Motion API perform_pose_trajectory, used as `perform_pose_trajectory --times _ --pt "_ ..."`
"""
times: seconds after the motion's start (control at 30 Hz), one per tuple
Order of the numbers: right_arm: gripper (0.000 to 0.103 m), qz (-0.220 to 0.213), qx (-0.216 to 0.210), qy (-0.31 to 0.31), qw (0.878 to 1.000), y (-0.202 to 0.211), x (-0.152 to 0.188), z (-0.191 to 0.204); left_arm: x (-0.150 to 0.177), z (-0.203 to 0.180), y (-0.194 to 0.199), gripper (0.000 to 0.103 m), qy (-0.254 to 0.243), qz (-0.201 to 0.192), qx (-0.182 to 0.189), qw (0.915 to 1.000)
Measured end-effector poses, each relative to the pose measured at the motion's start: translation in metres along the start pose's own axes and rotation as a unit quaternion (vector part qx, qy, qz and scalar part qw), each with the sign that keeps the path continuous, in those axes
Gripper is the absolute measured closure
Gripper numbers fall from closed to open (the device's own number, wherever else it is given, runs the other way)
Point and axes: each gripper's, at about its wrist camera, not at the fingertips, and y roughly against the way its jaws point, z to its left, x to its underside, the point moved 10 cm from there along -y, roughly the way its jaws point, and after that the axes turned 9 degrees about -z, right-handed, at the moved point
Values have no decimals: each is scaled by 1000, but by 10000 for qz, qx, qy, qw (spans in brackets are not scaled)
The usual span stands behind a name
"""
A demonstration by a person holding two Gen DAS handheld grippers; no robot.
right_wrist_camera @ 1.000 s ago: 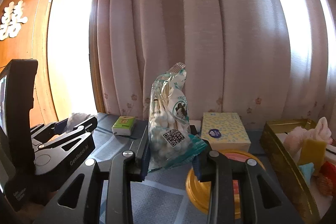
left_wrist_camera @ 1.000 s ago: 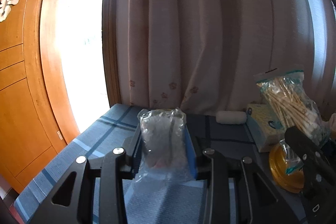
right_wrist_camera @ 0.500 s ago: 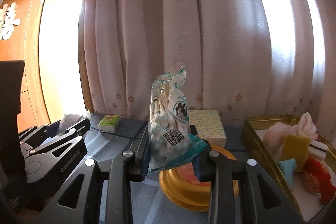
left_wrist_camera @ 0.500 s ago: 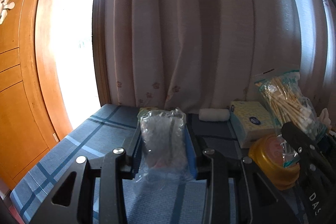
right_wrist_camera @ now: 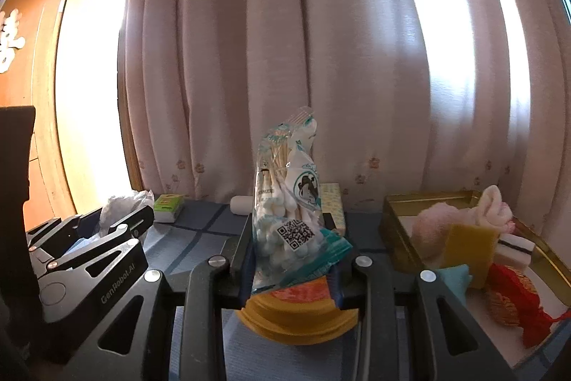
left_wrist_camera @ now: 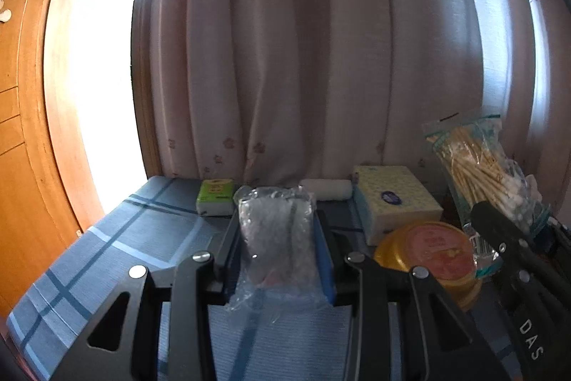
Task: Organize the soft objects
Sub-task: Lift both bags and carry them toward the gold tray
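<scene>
My left gripper [left_wrist_camera: 278, 238] is shut on a clear plastic bag of white cotton [left_wrist_camera: 276, 231], held upright above the blue plaid tablecloth [left_wrist_camera: 117, 252]. My right gripper [right_wrist_camera: 291, 249] is shut on a bag of cotton swabs [right_wrist_camera: 289, 202] with a QR code, standing upright between the pads. The same swab bag [left_wrist_camera: 481, 174] and right gripper body [left_wrist_camera: 528, 274] show at the right of the left wrist view. The left gripper [right_wrist_camera: 89, 252] with its bag [right_wrist_camera: 121, 206] appears at the left of the right wrist view. A gold tray [right_wrist_camera: 428, 202] at the right holds soft items.
A yellow round tin [left_wrist_camera: 439, 256] sits under the right gripper. Behind it stand a yellow tissue box [left_wrist_camera: 392, 199], a white roll [left_wrist_camera: 326, 190] and a green pack [left_wrist_camera: 214, 197]. The tray holds a pink towel [right_wrist_camera: 439, 220], a yellow sponge [right_wrist_camera: 467, 245] and a red tassel item [right_wrist_camera: 514, 291]. Curtains hang behind.
Both views have panned right: the tissue box, tin and green pack have slid left in the left wrist view, and the gold tray has come further into the right wrist view. Both grips unchanged.
</scene>
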Motion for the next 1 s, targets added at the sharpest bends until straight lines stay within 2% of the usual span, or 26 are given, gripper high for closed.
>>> perform_pose_trajectory --times 0.63,1.0 --pt "67 -159 483 -99 9987 22 -4 -68 3 -63 11 68 -218 -93 385 9990" --pt "67 -232 810 -265 9961 44 -3 -114 8 -124 22 68 -295 -16 991 9946"
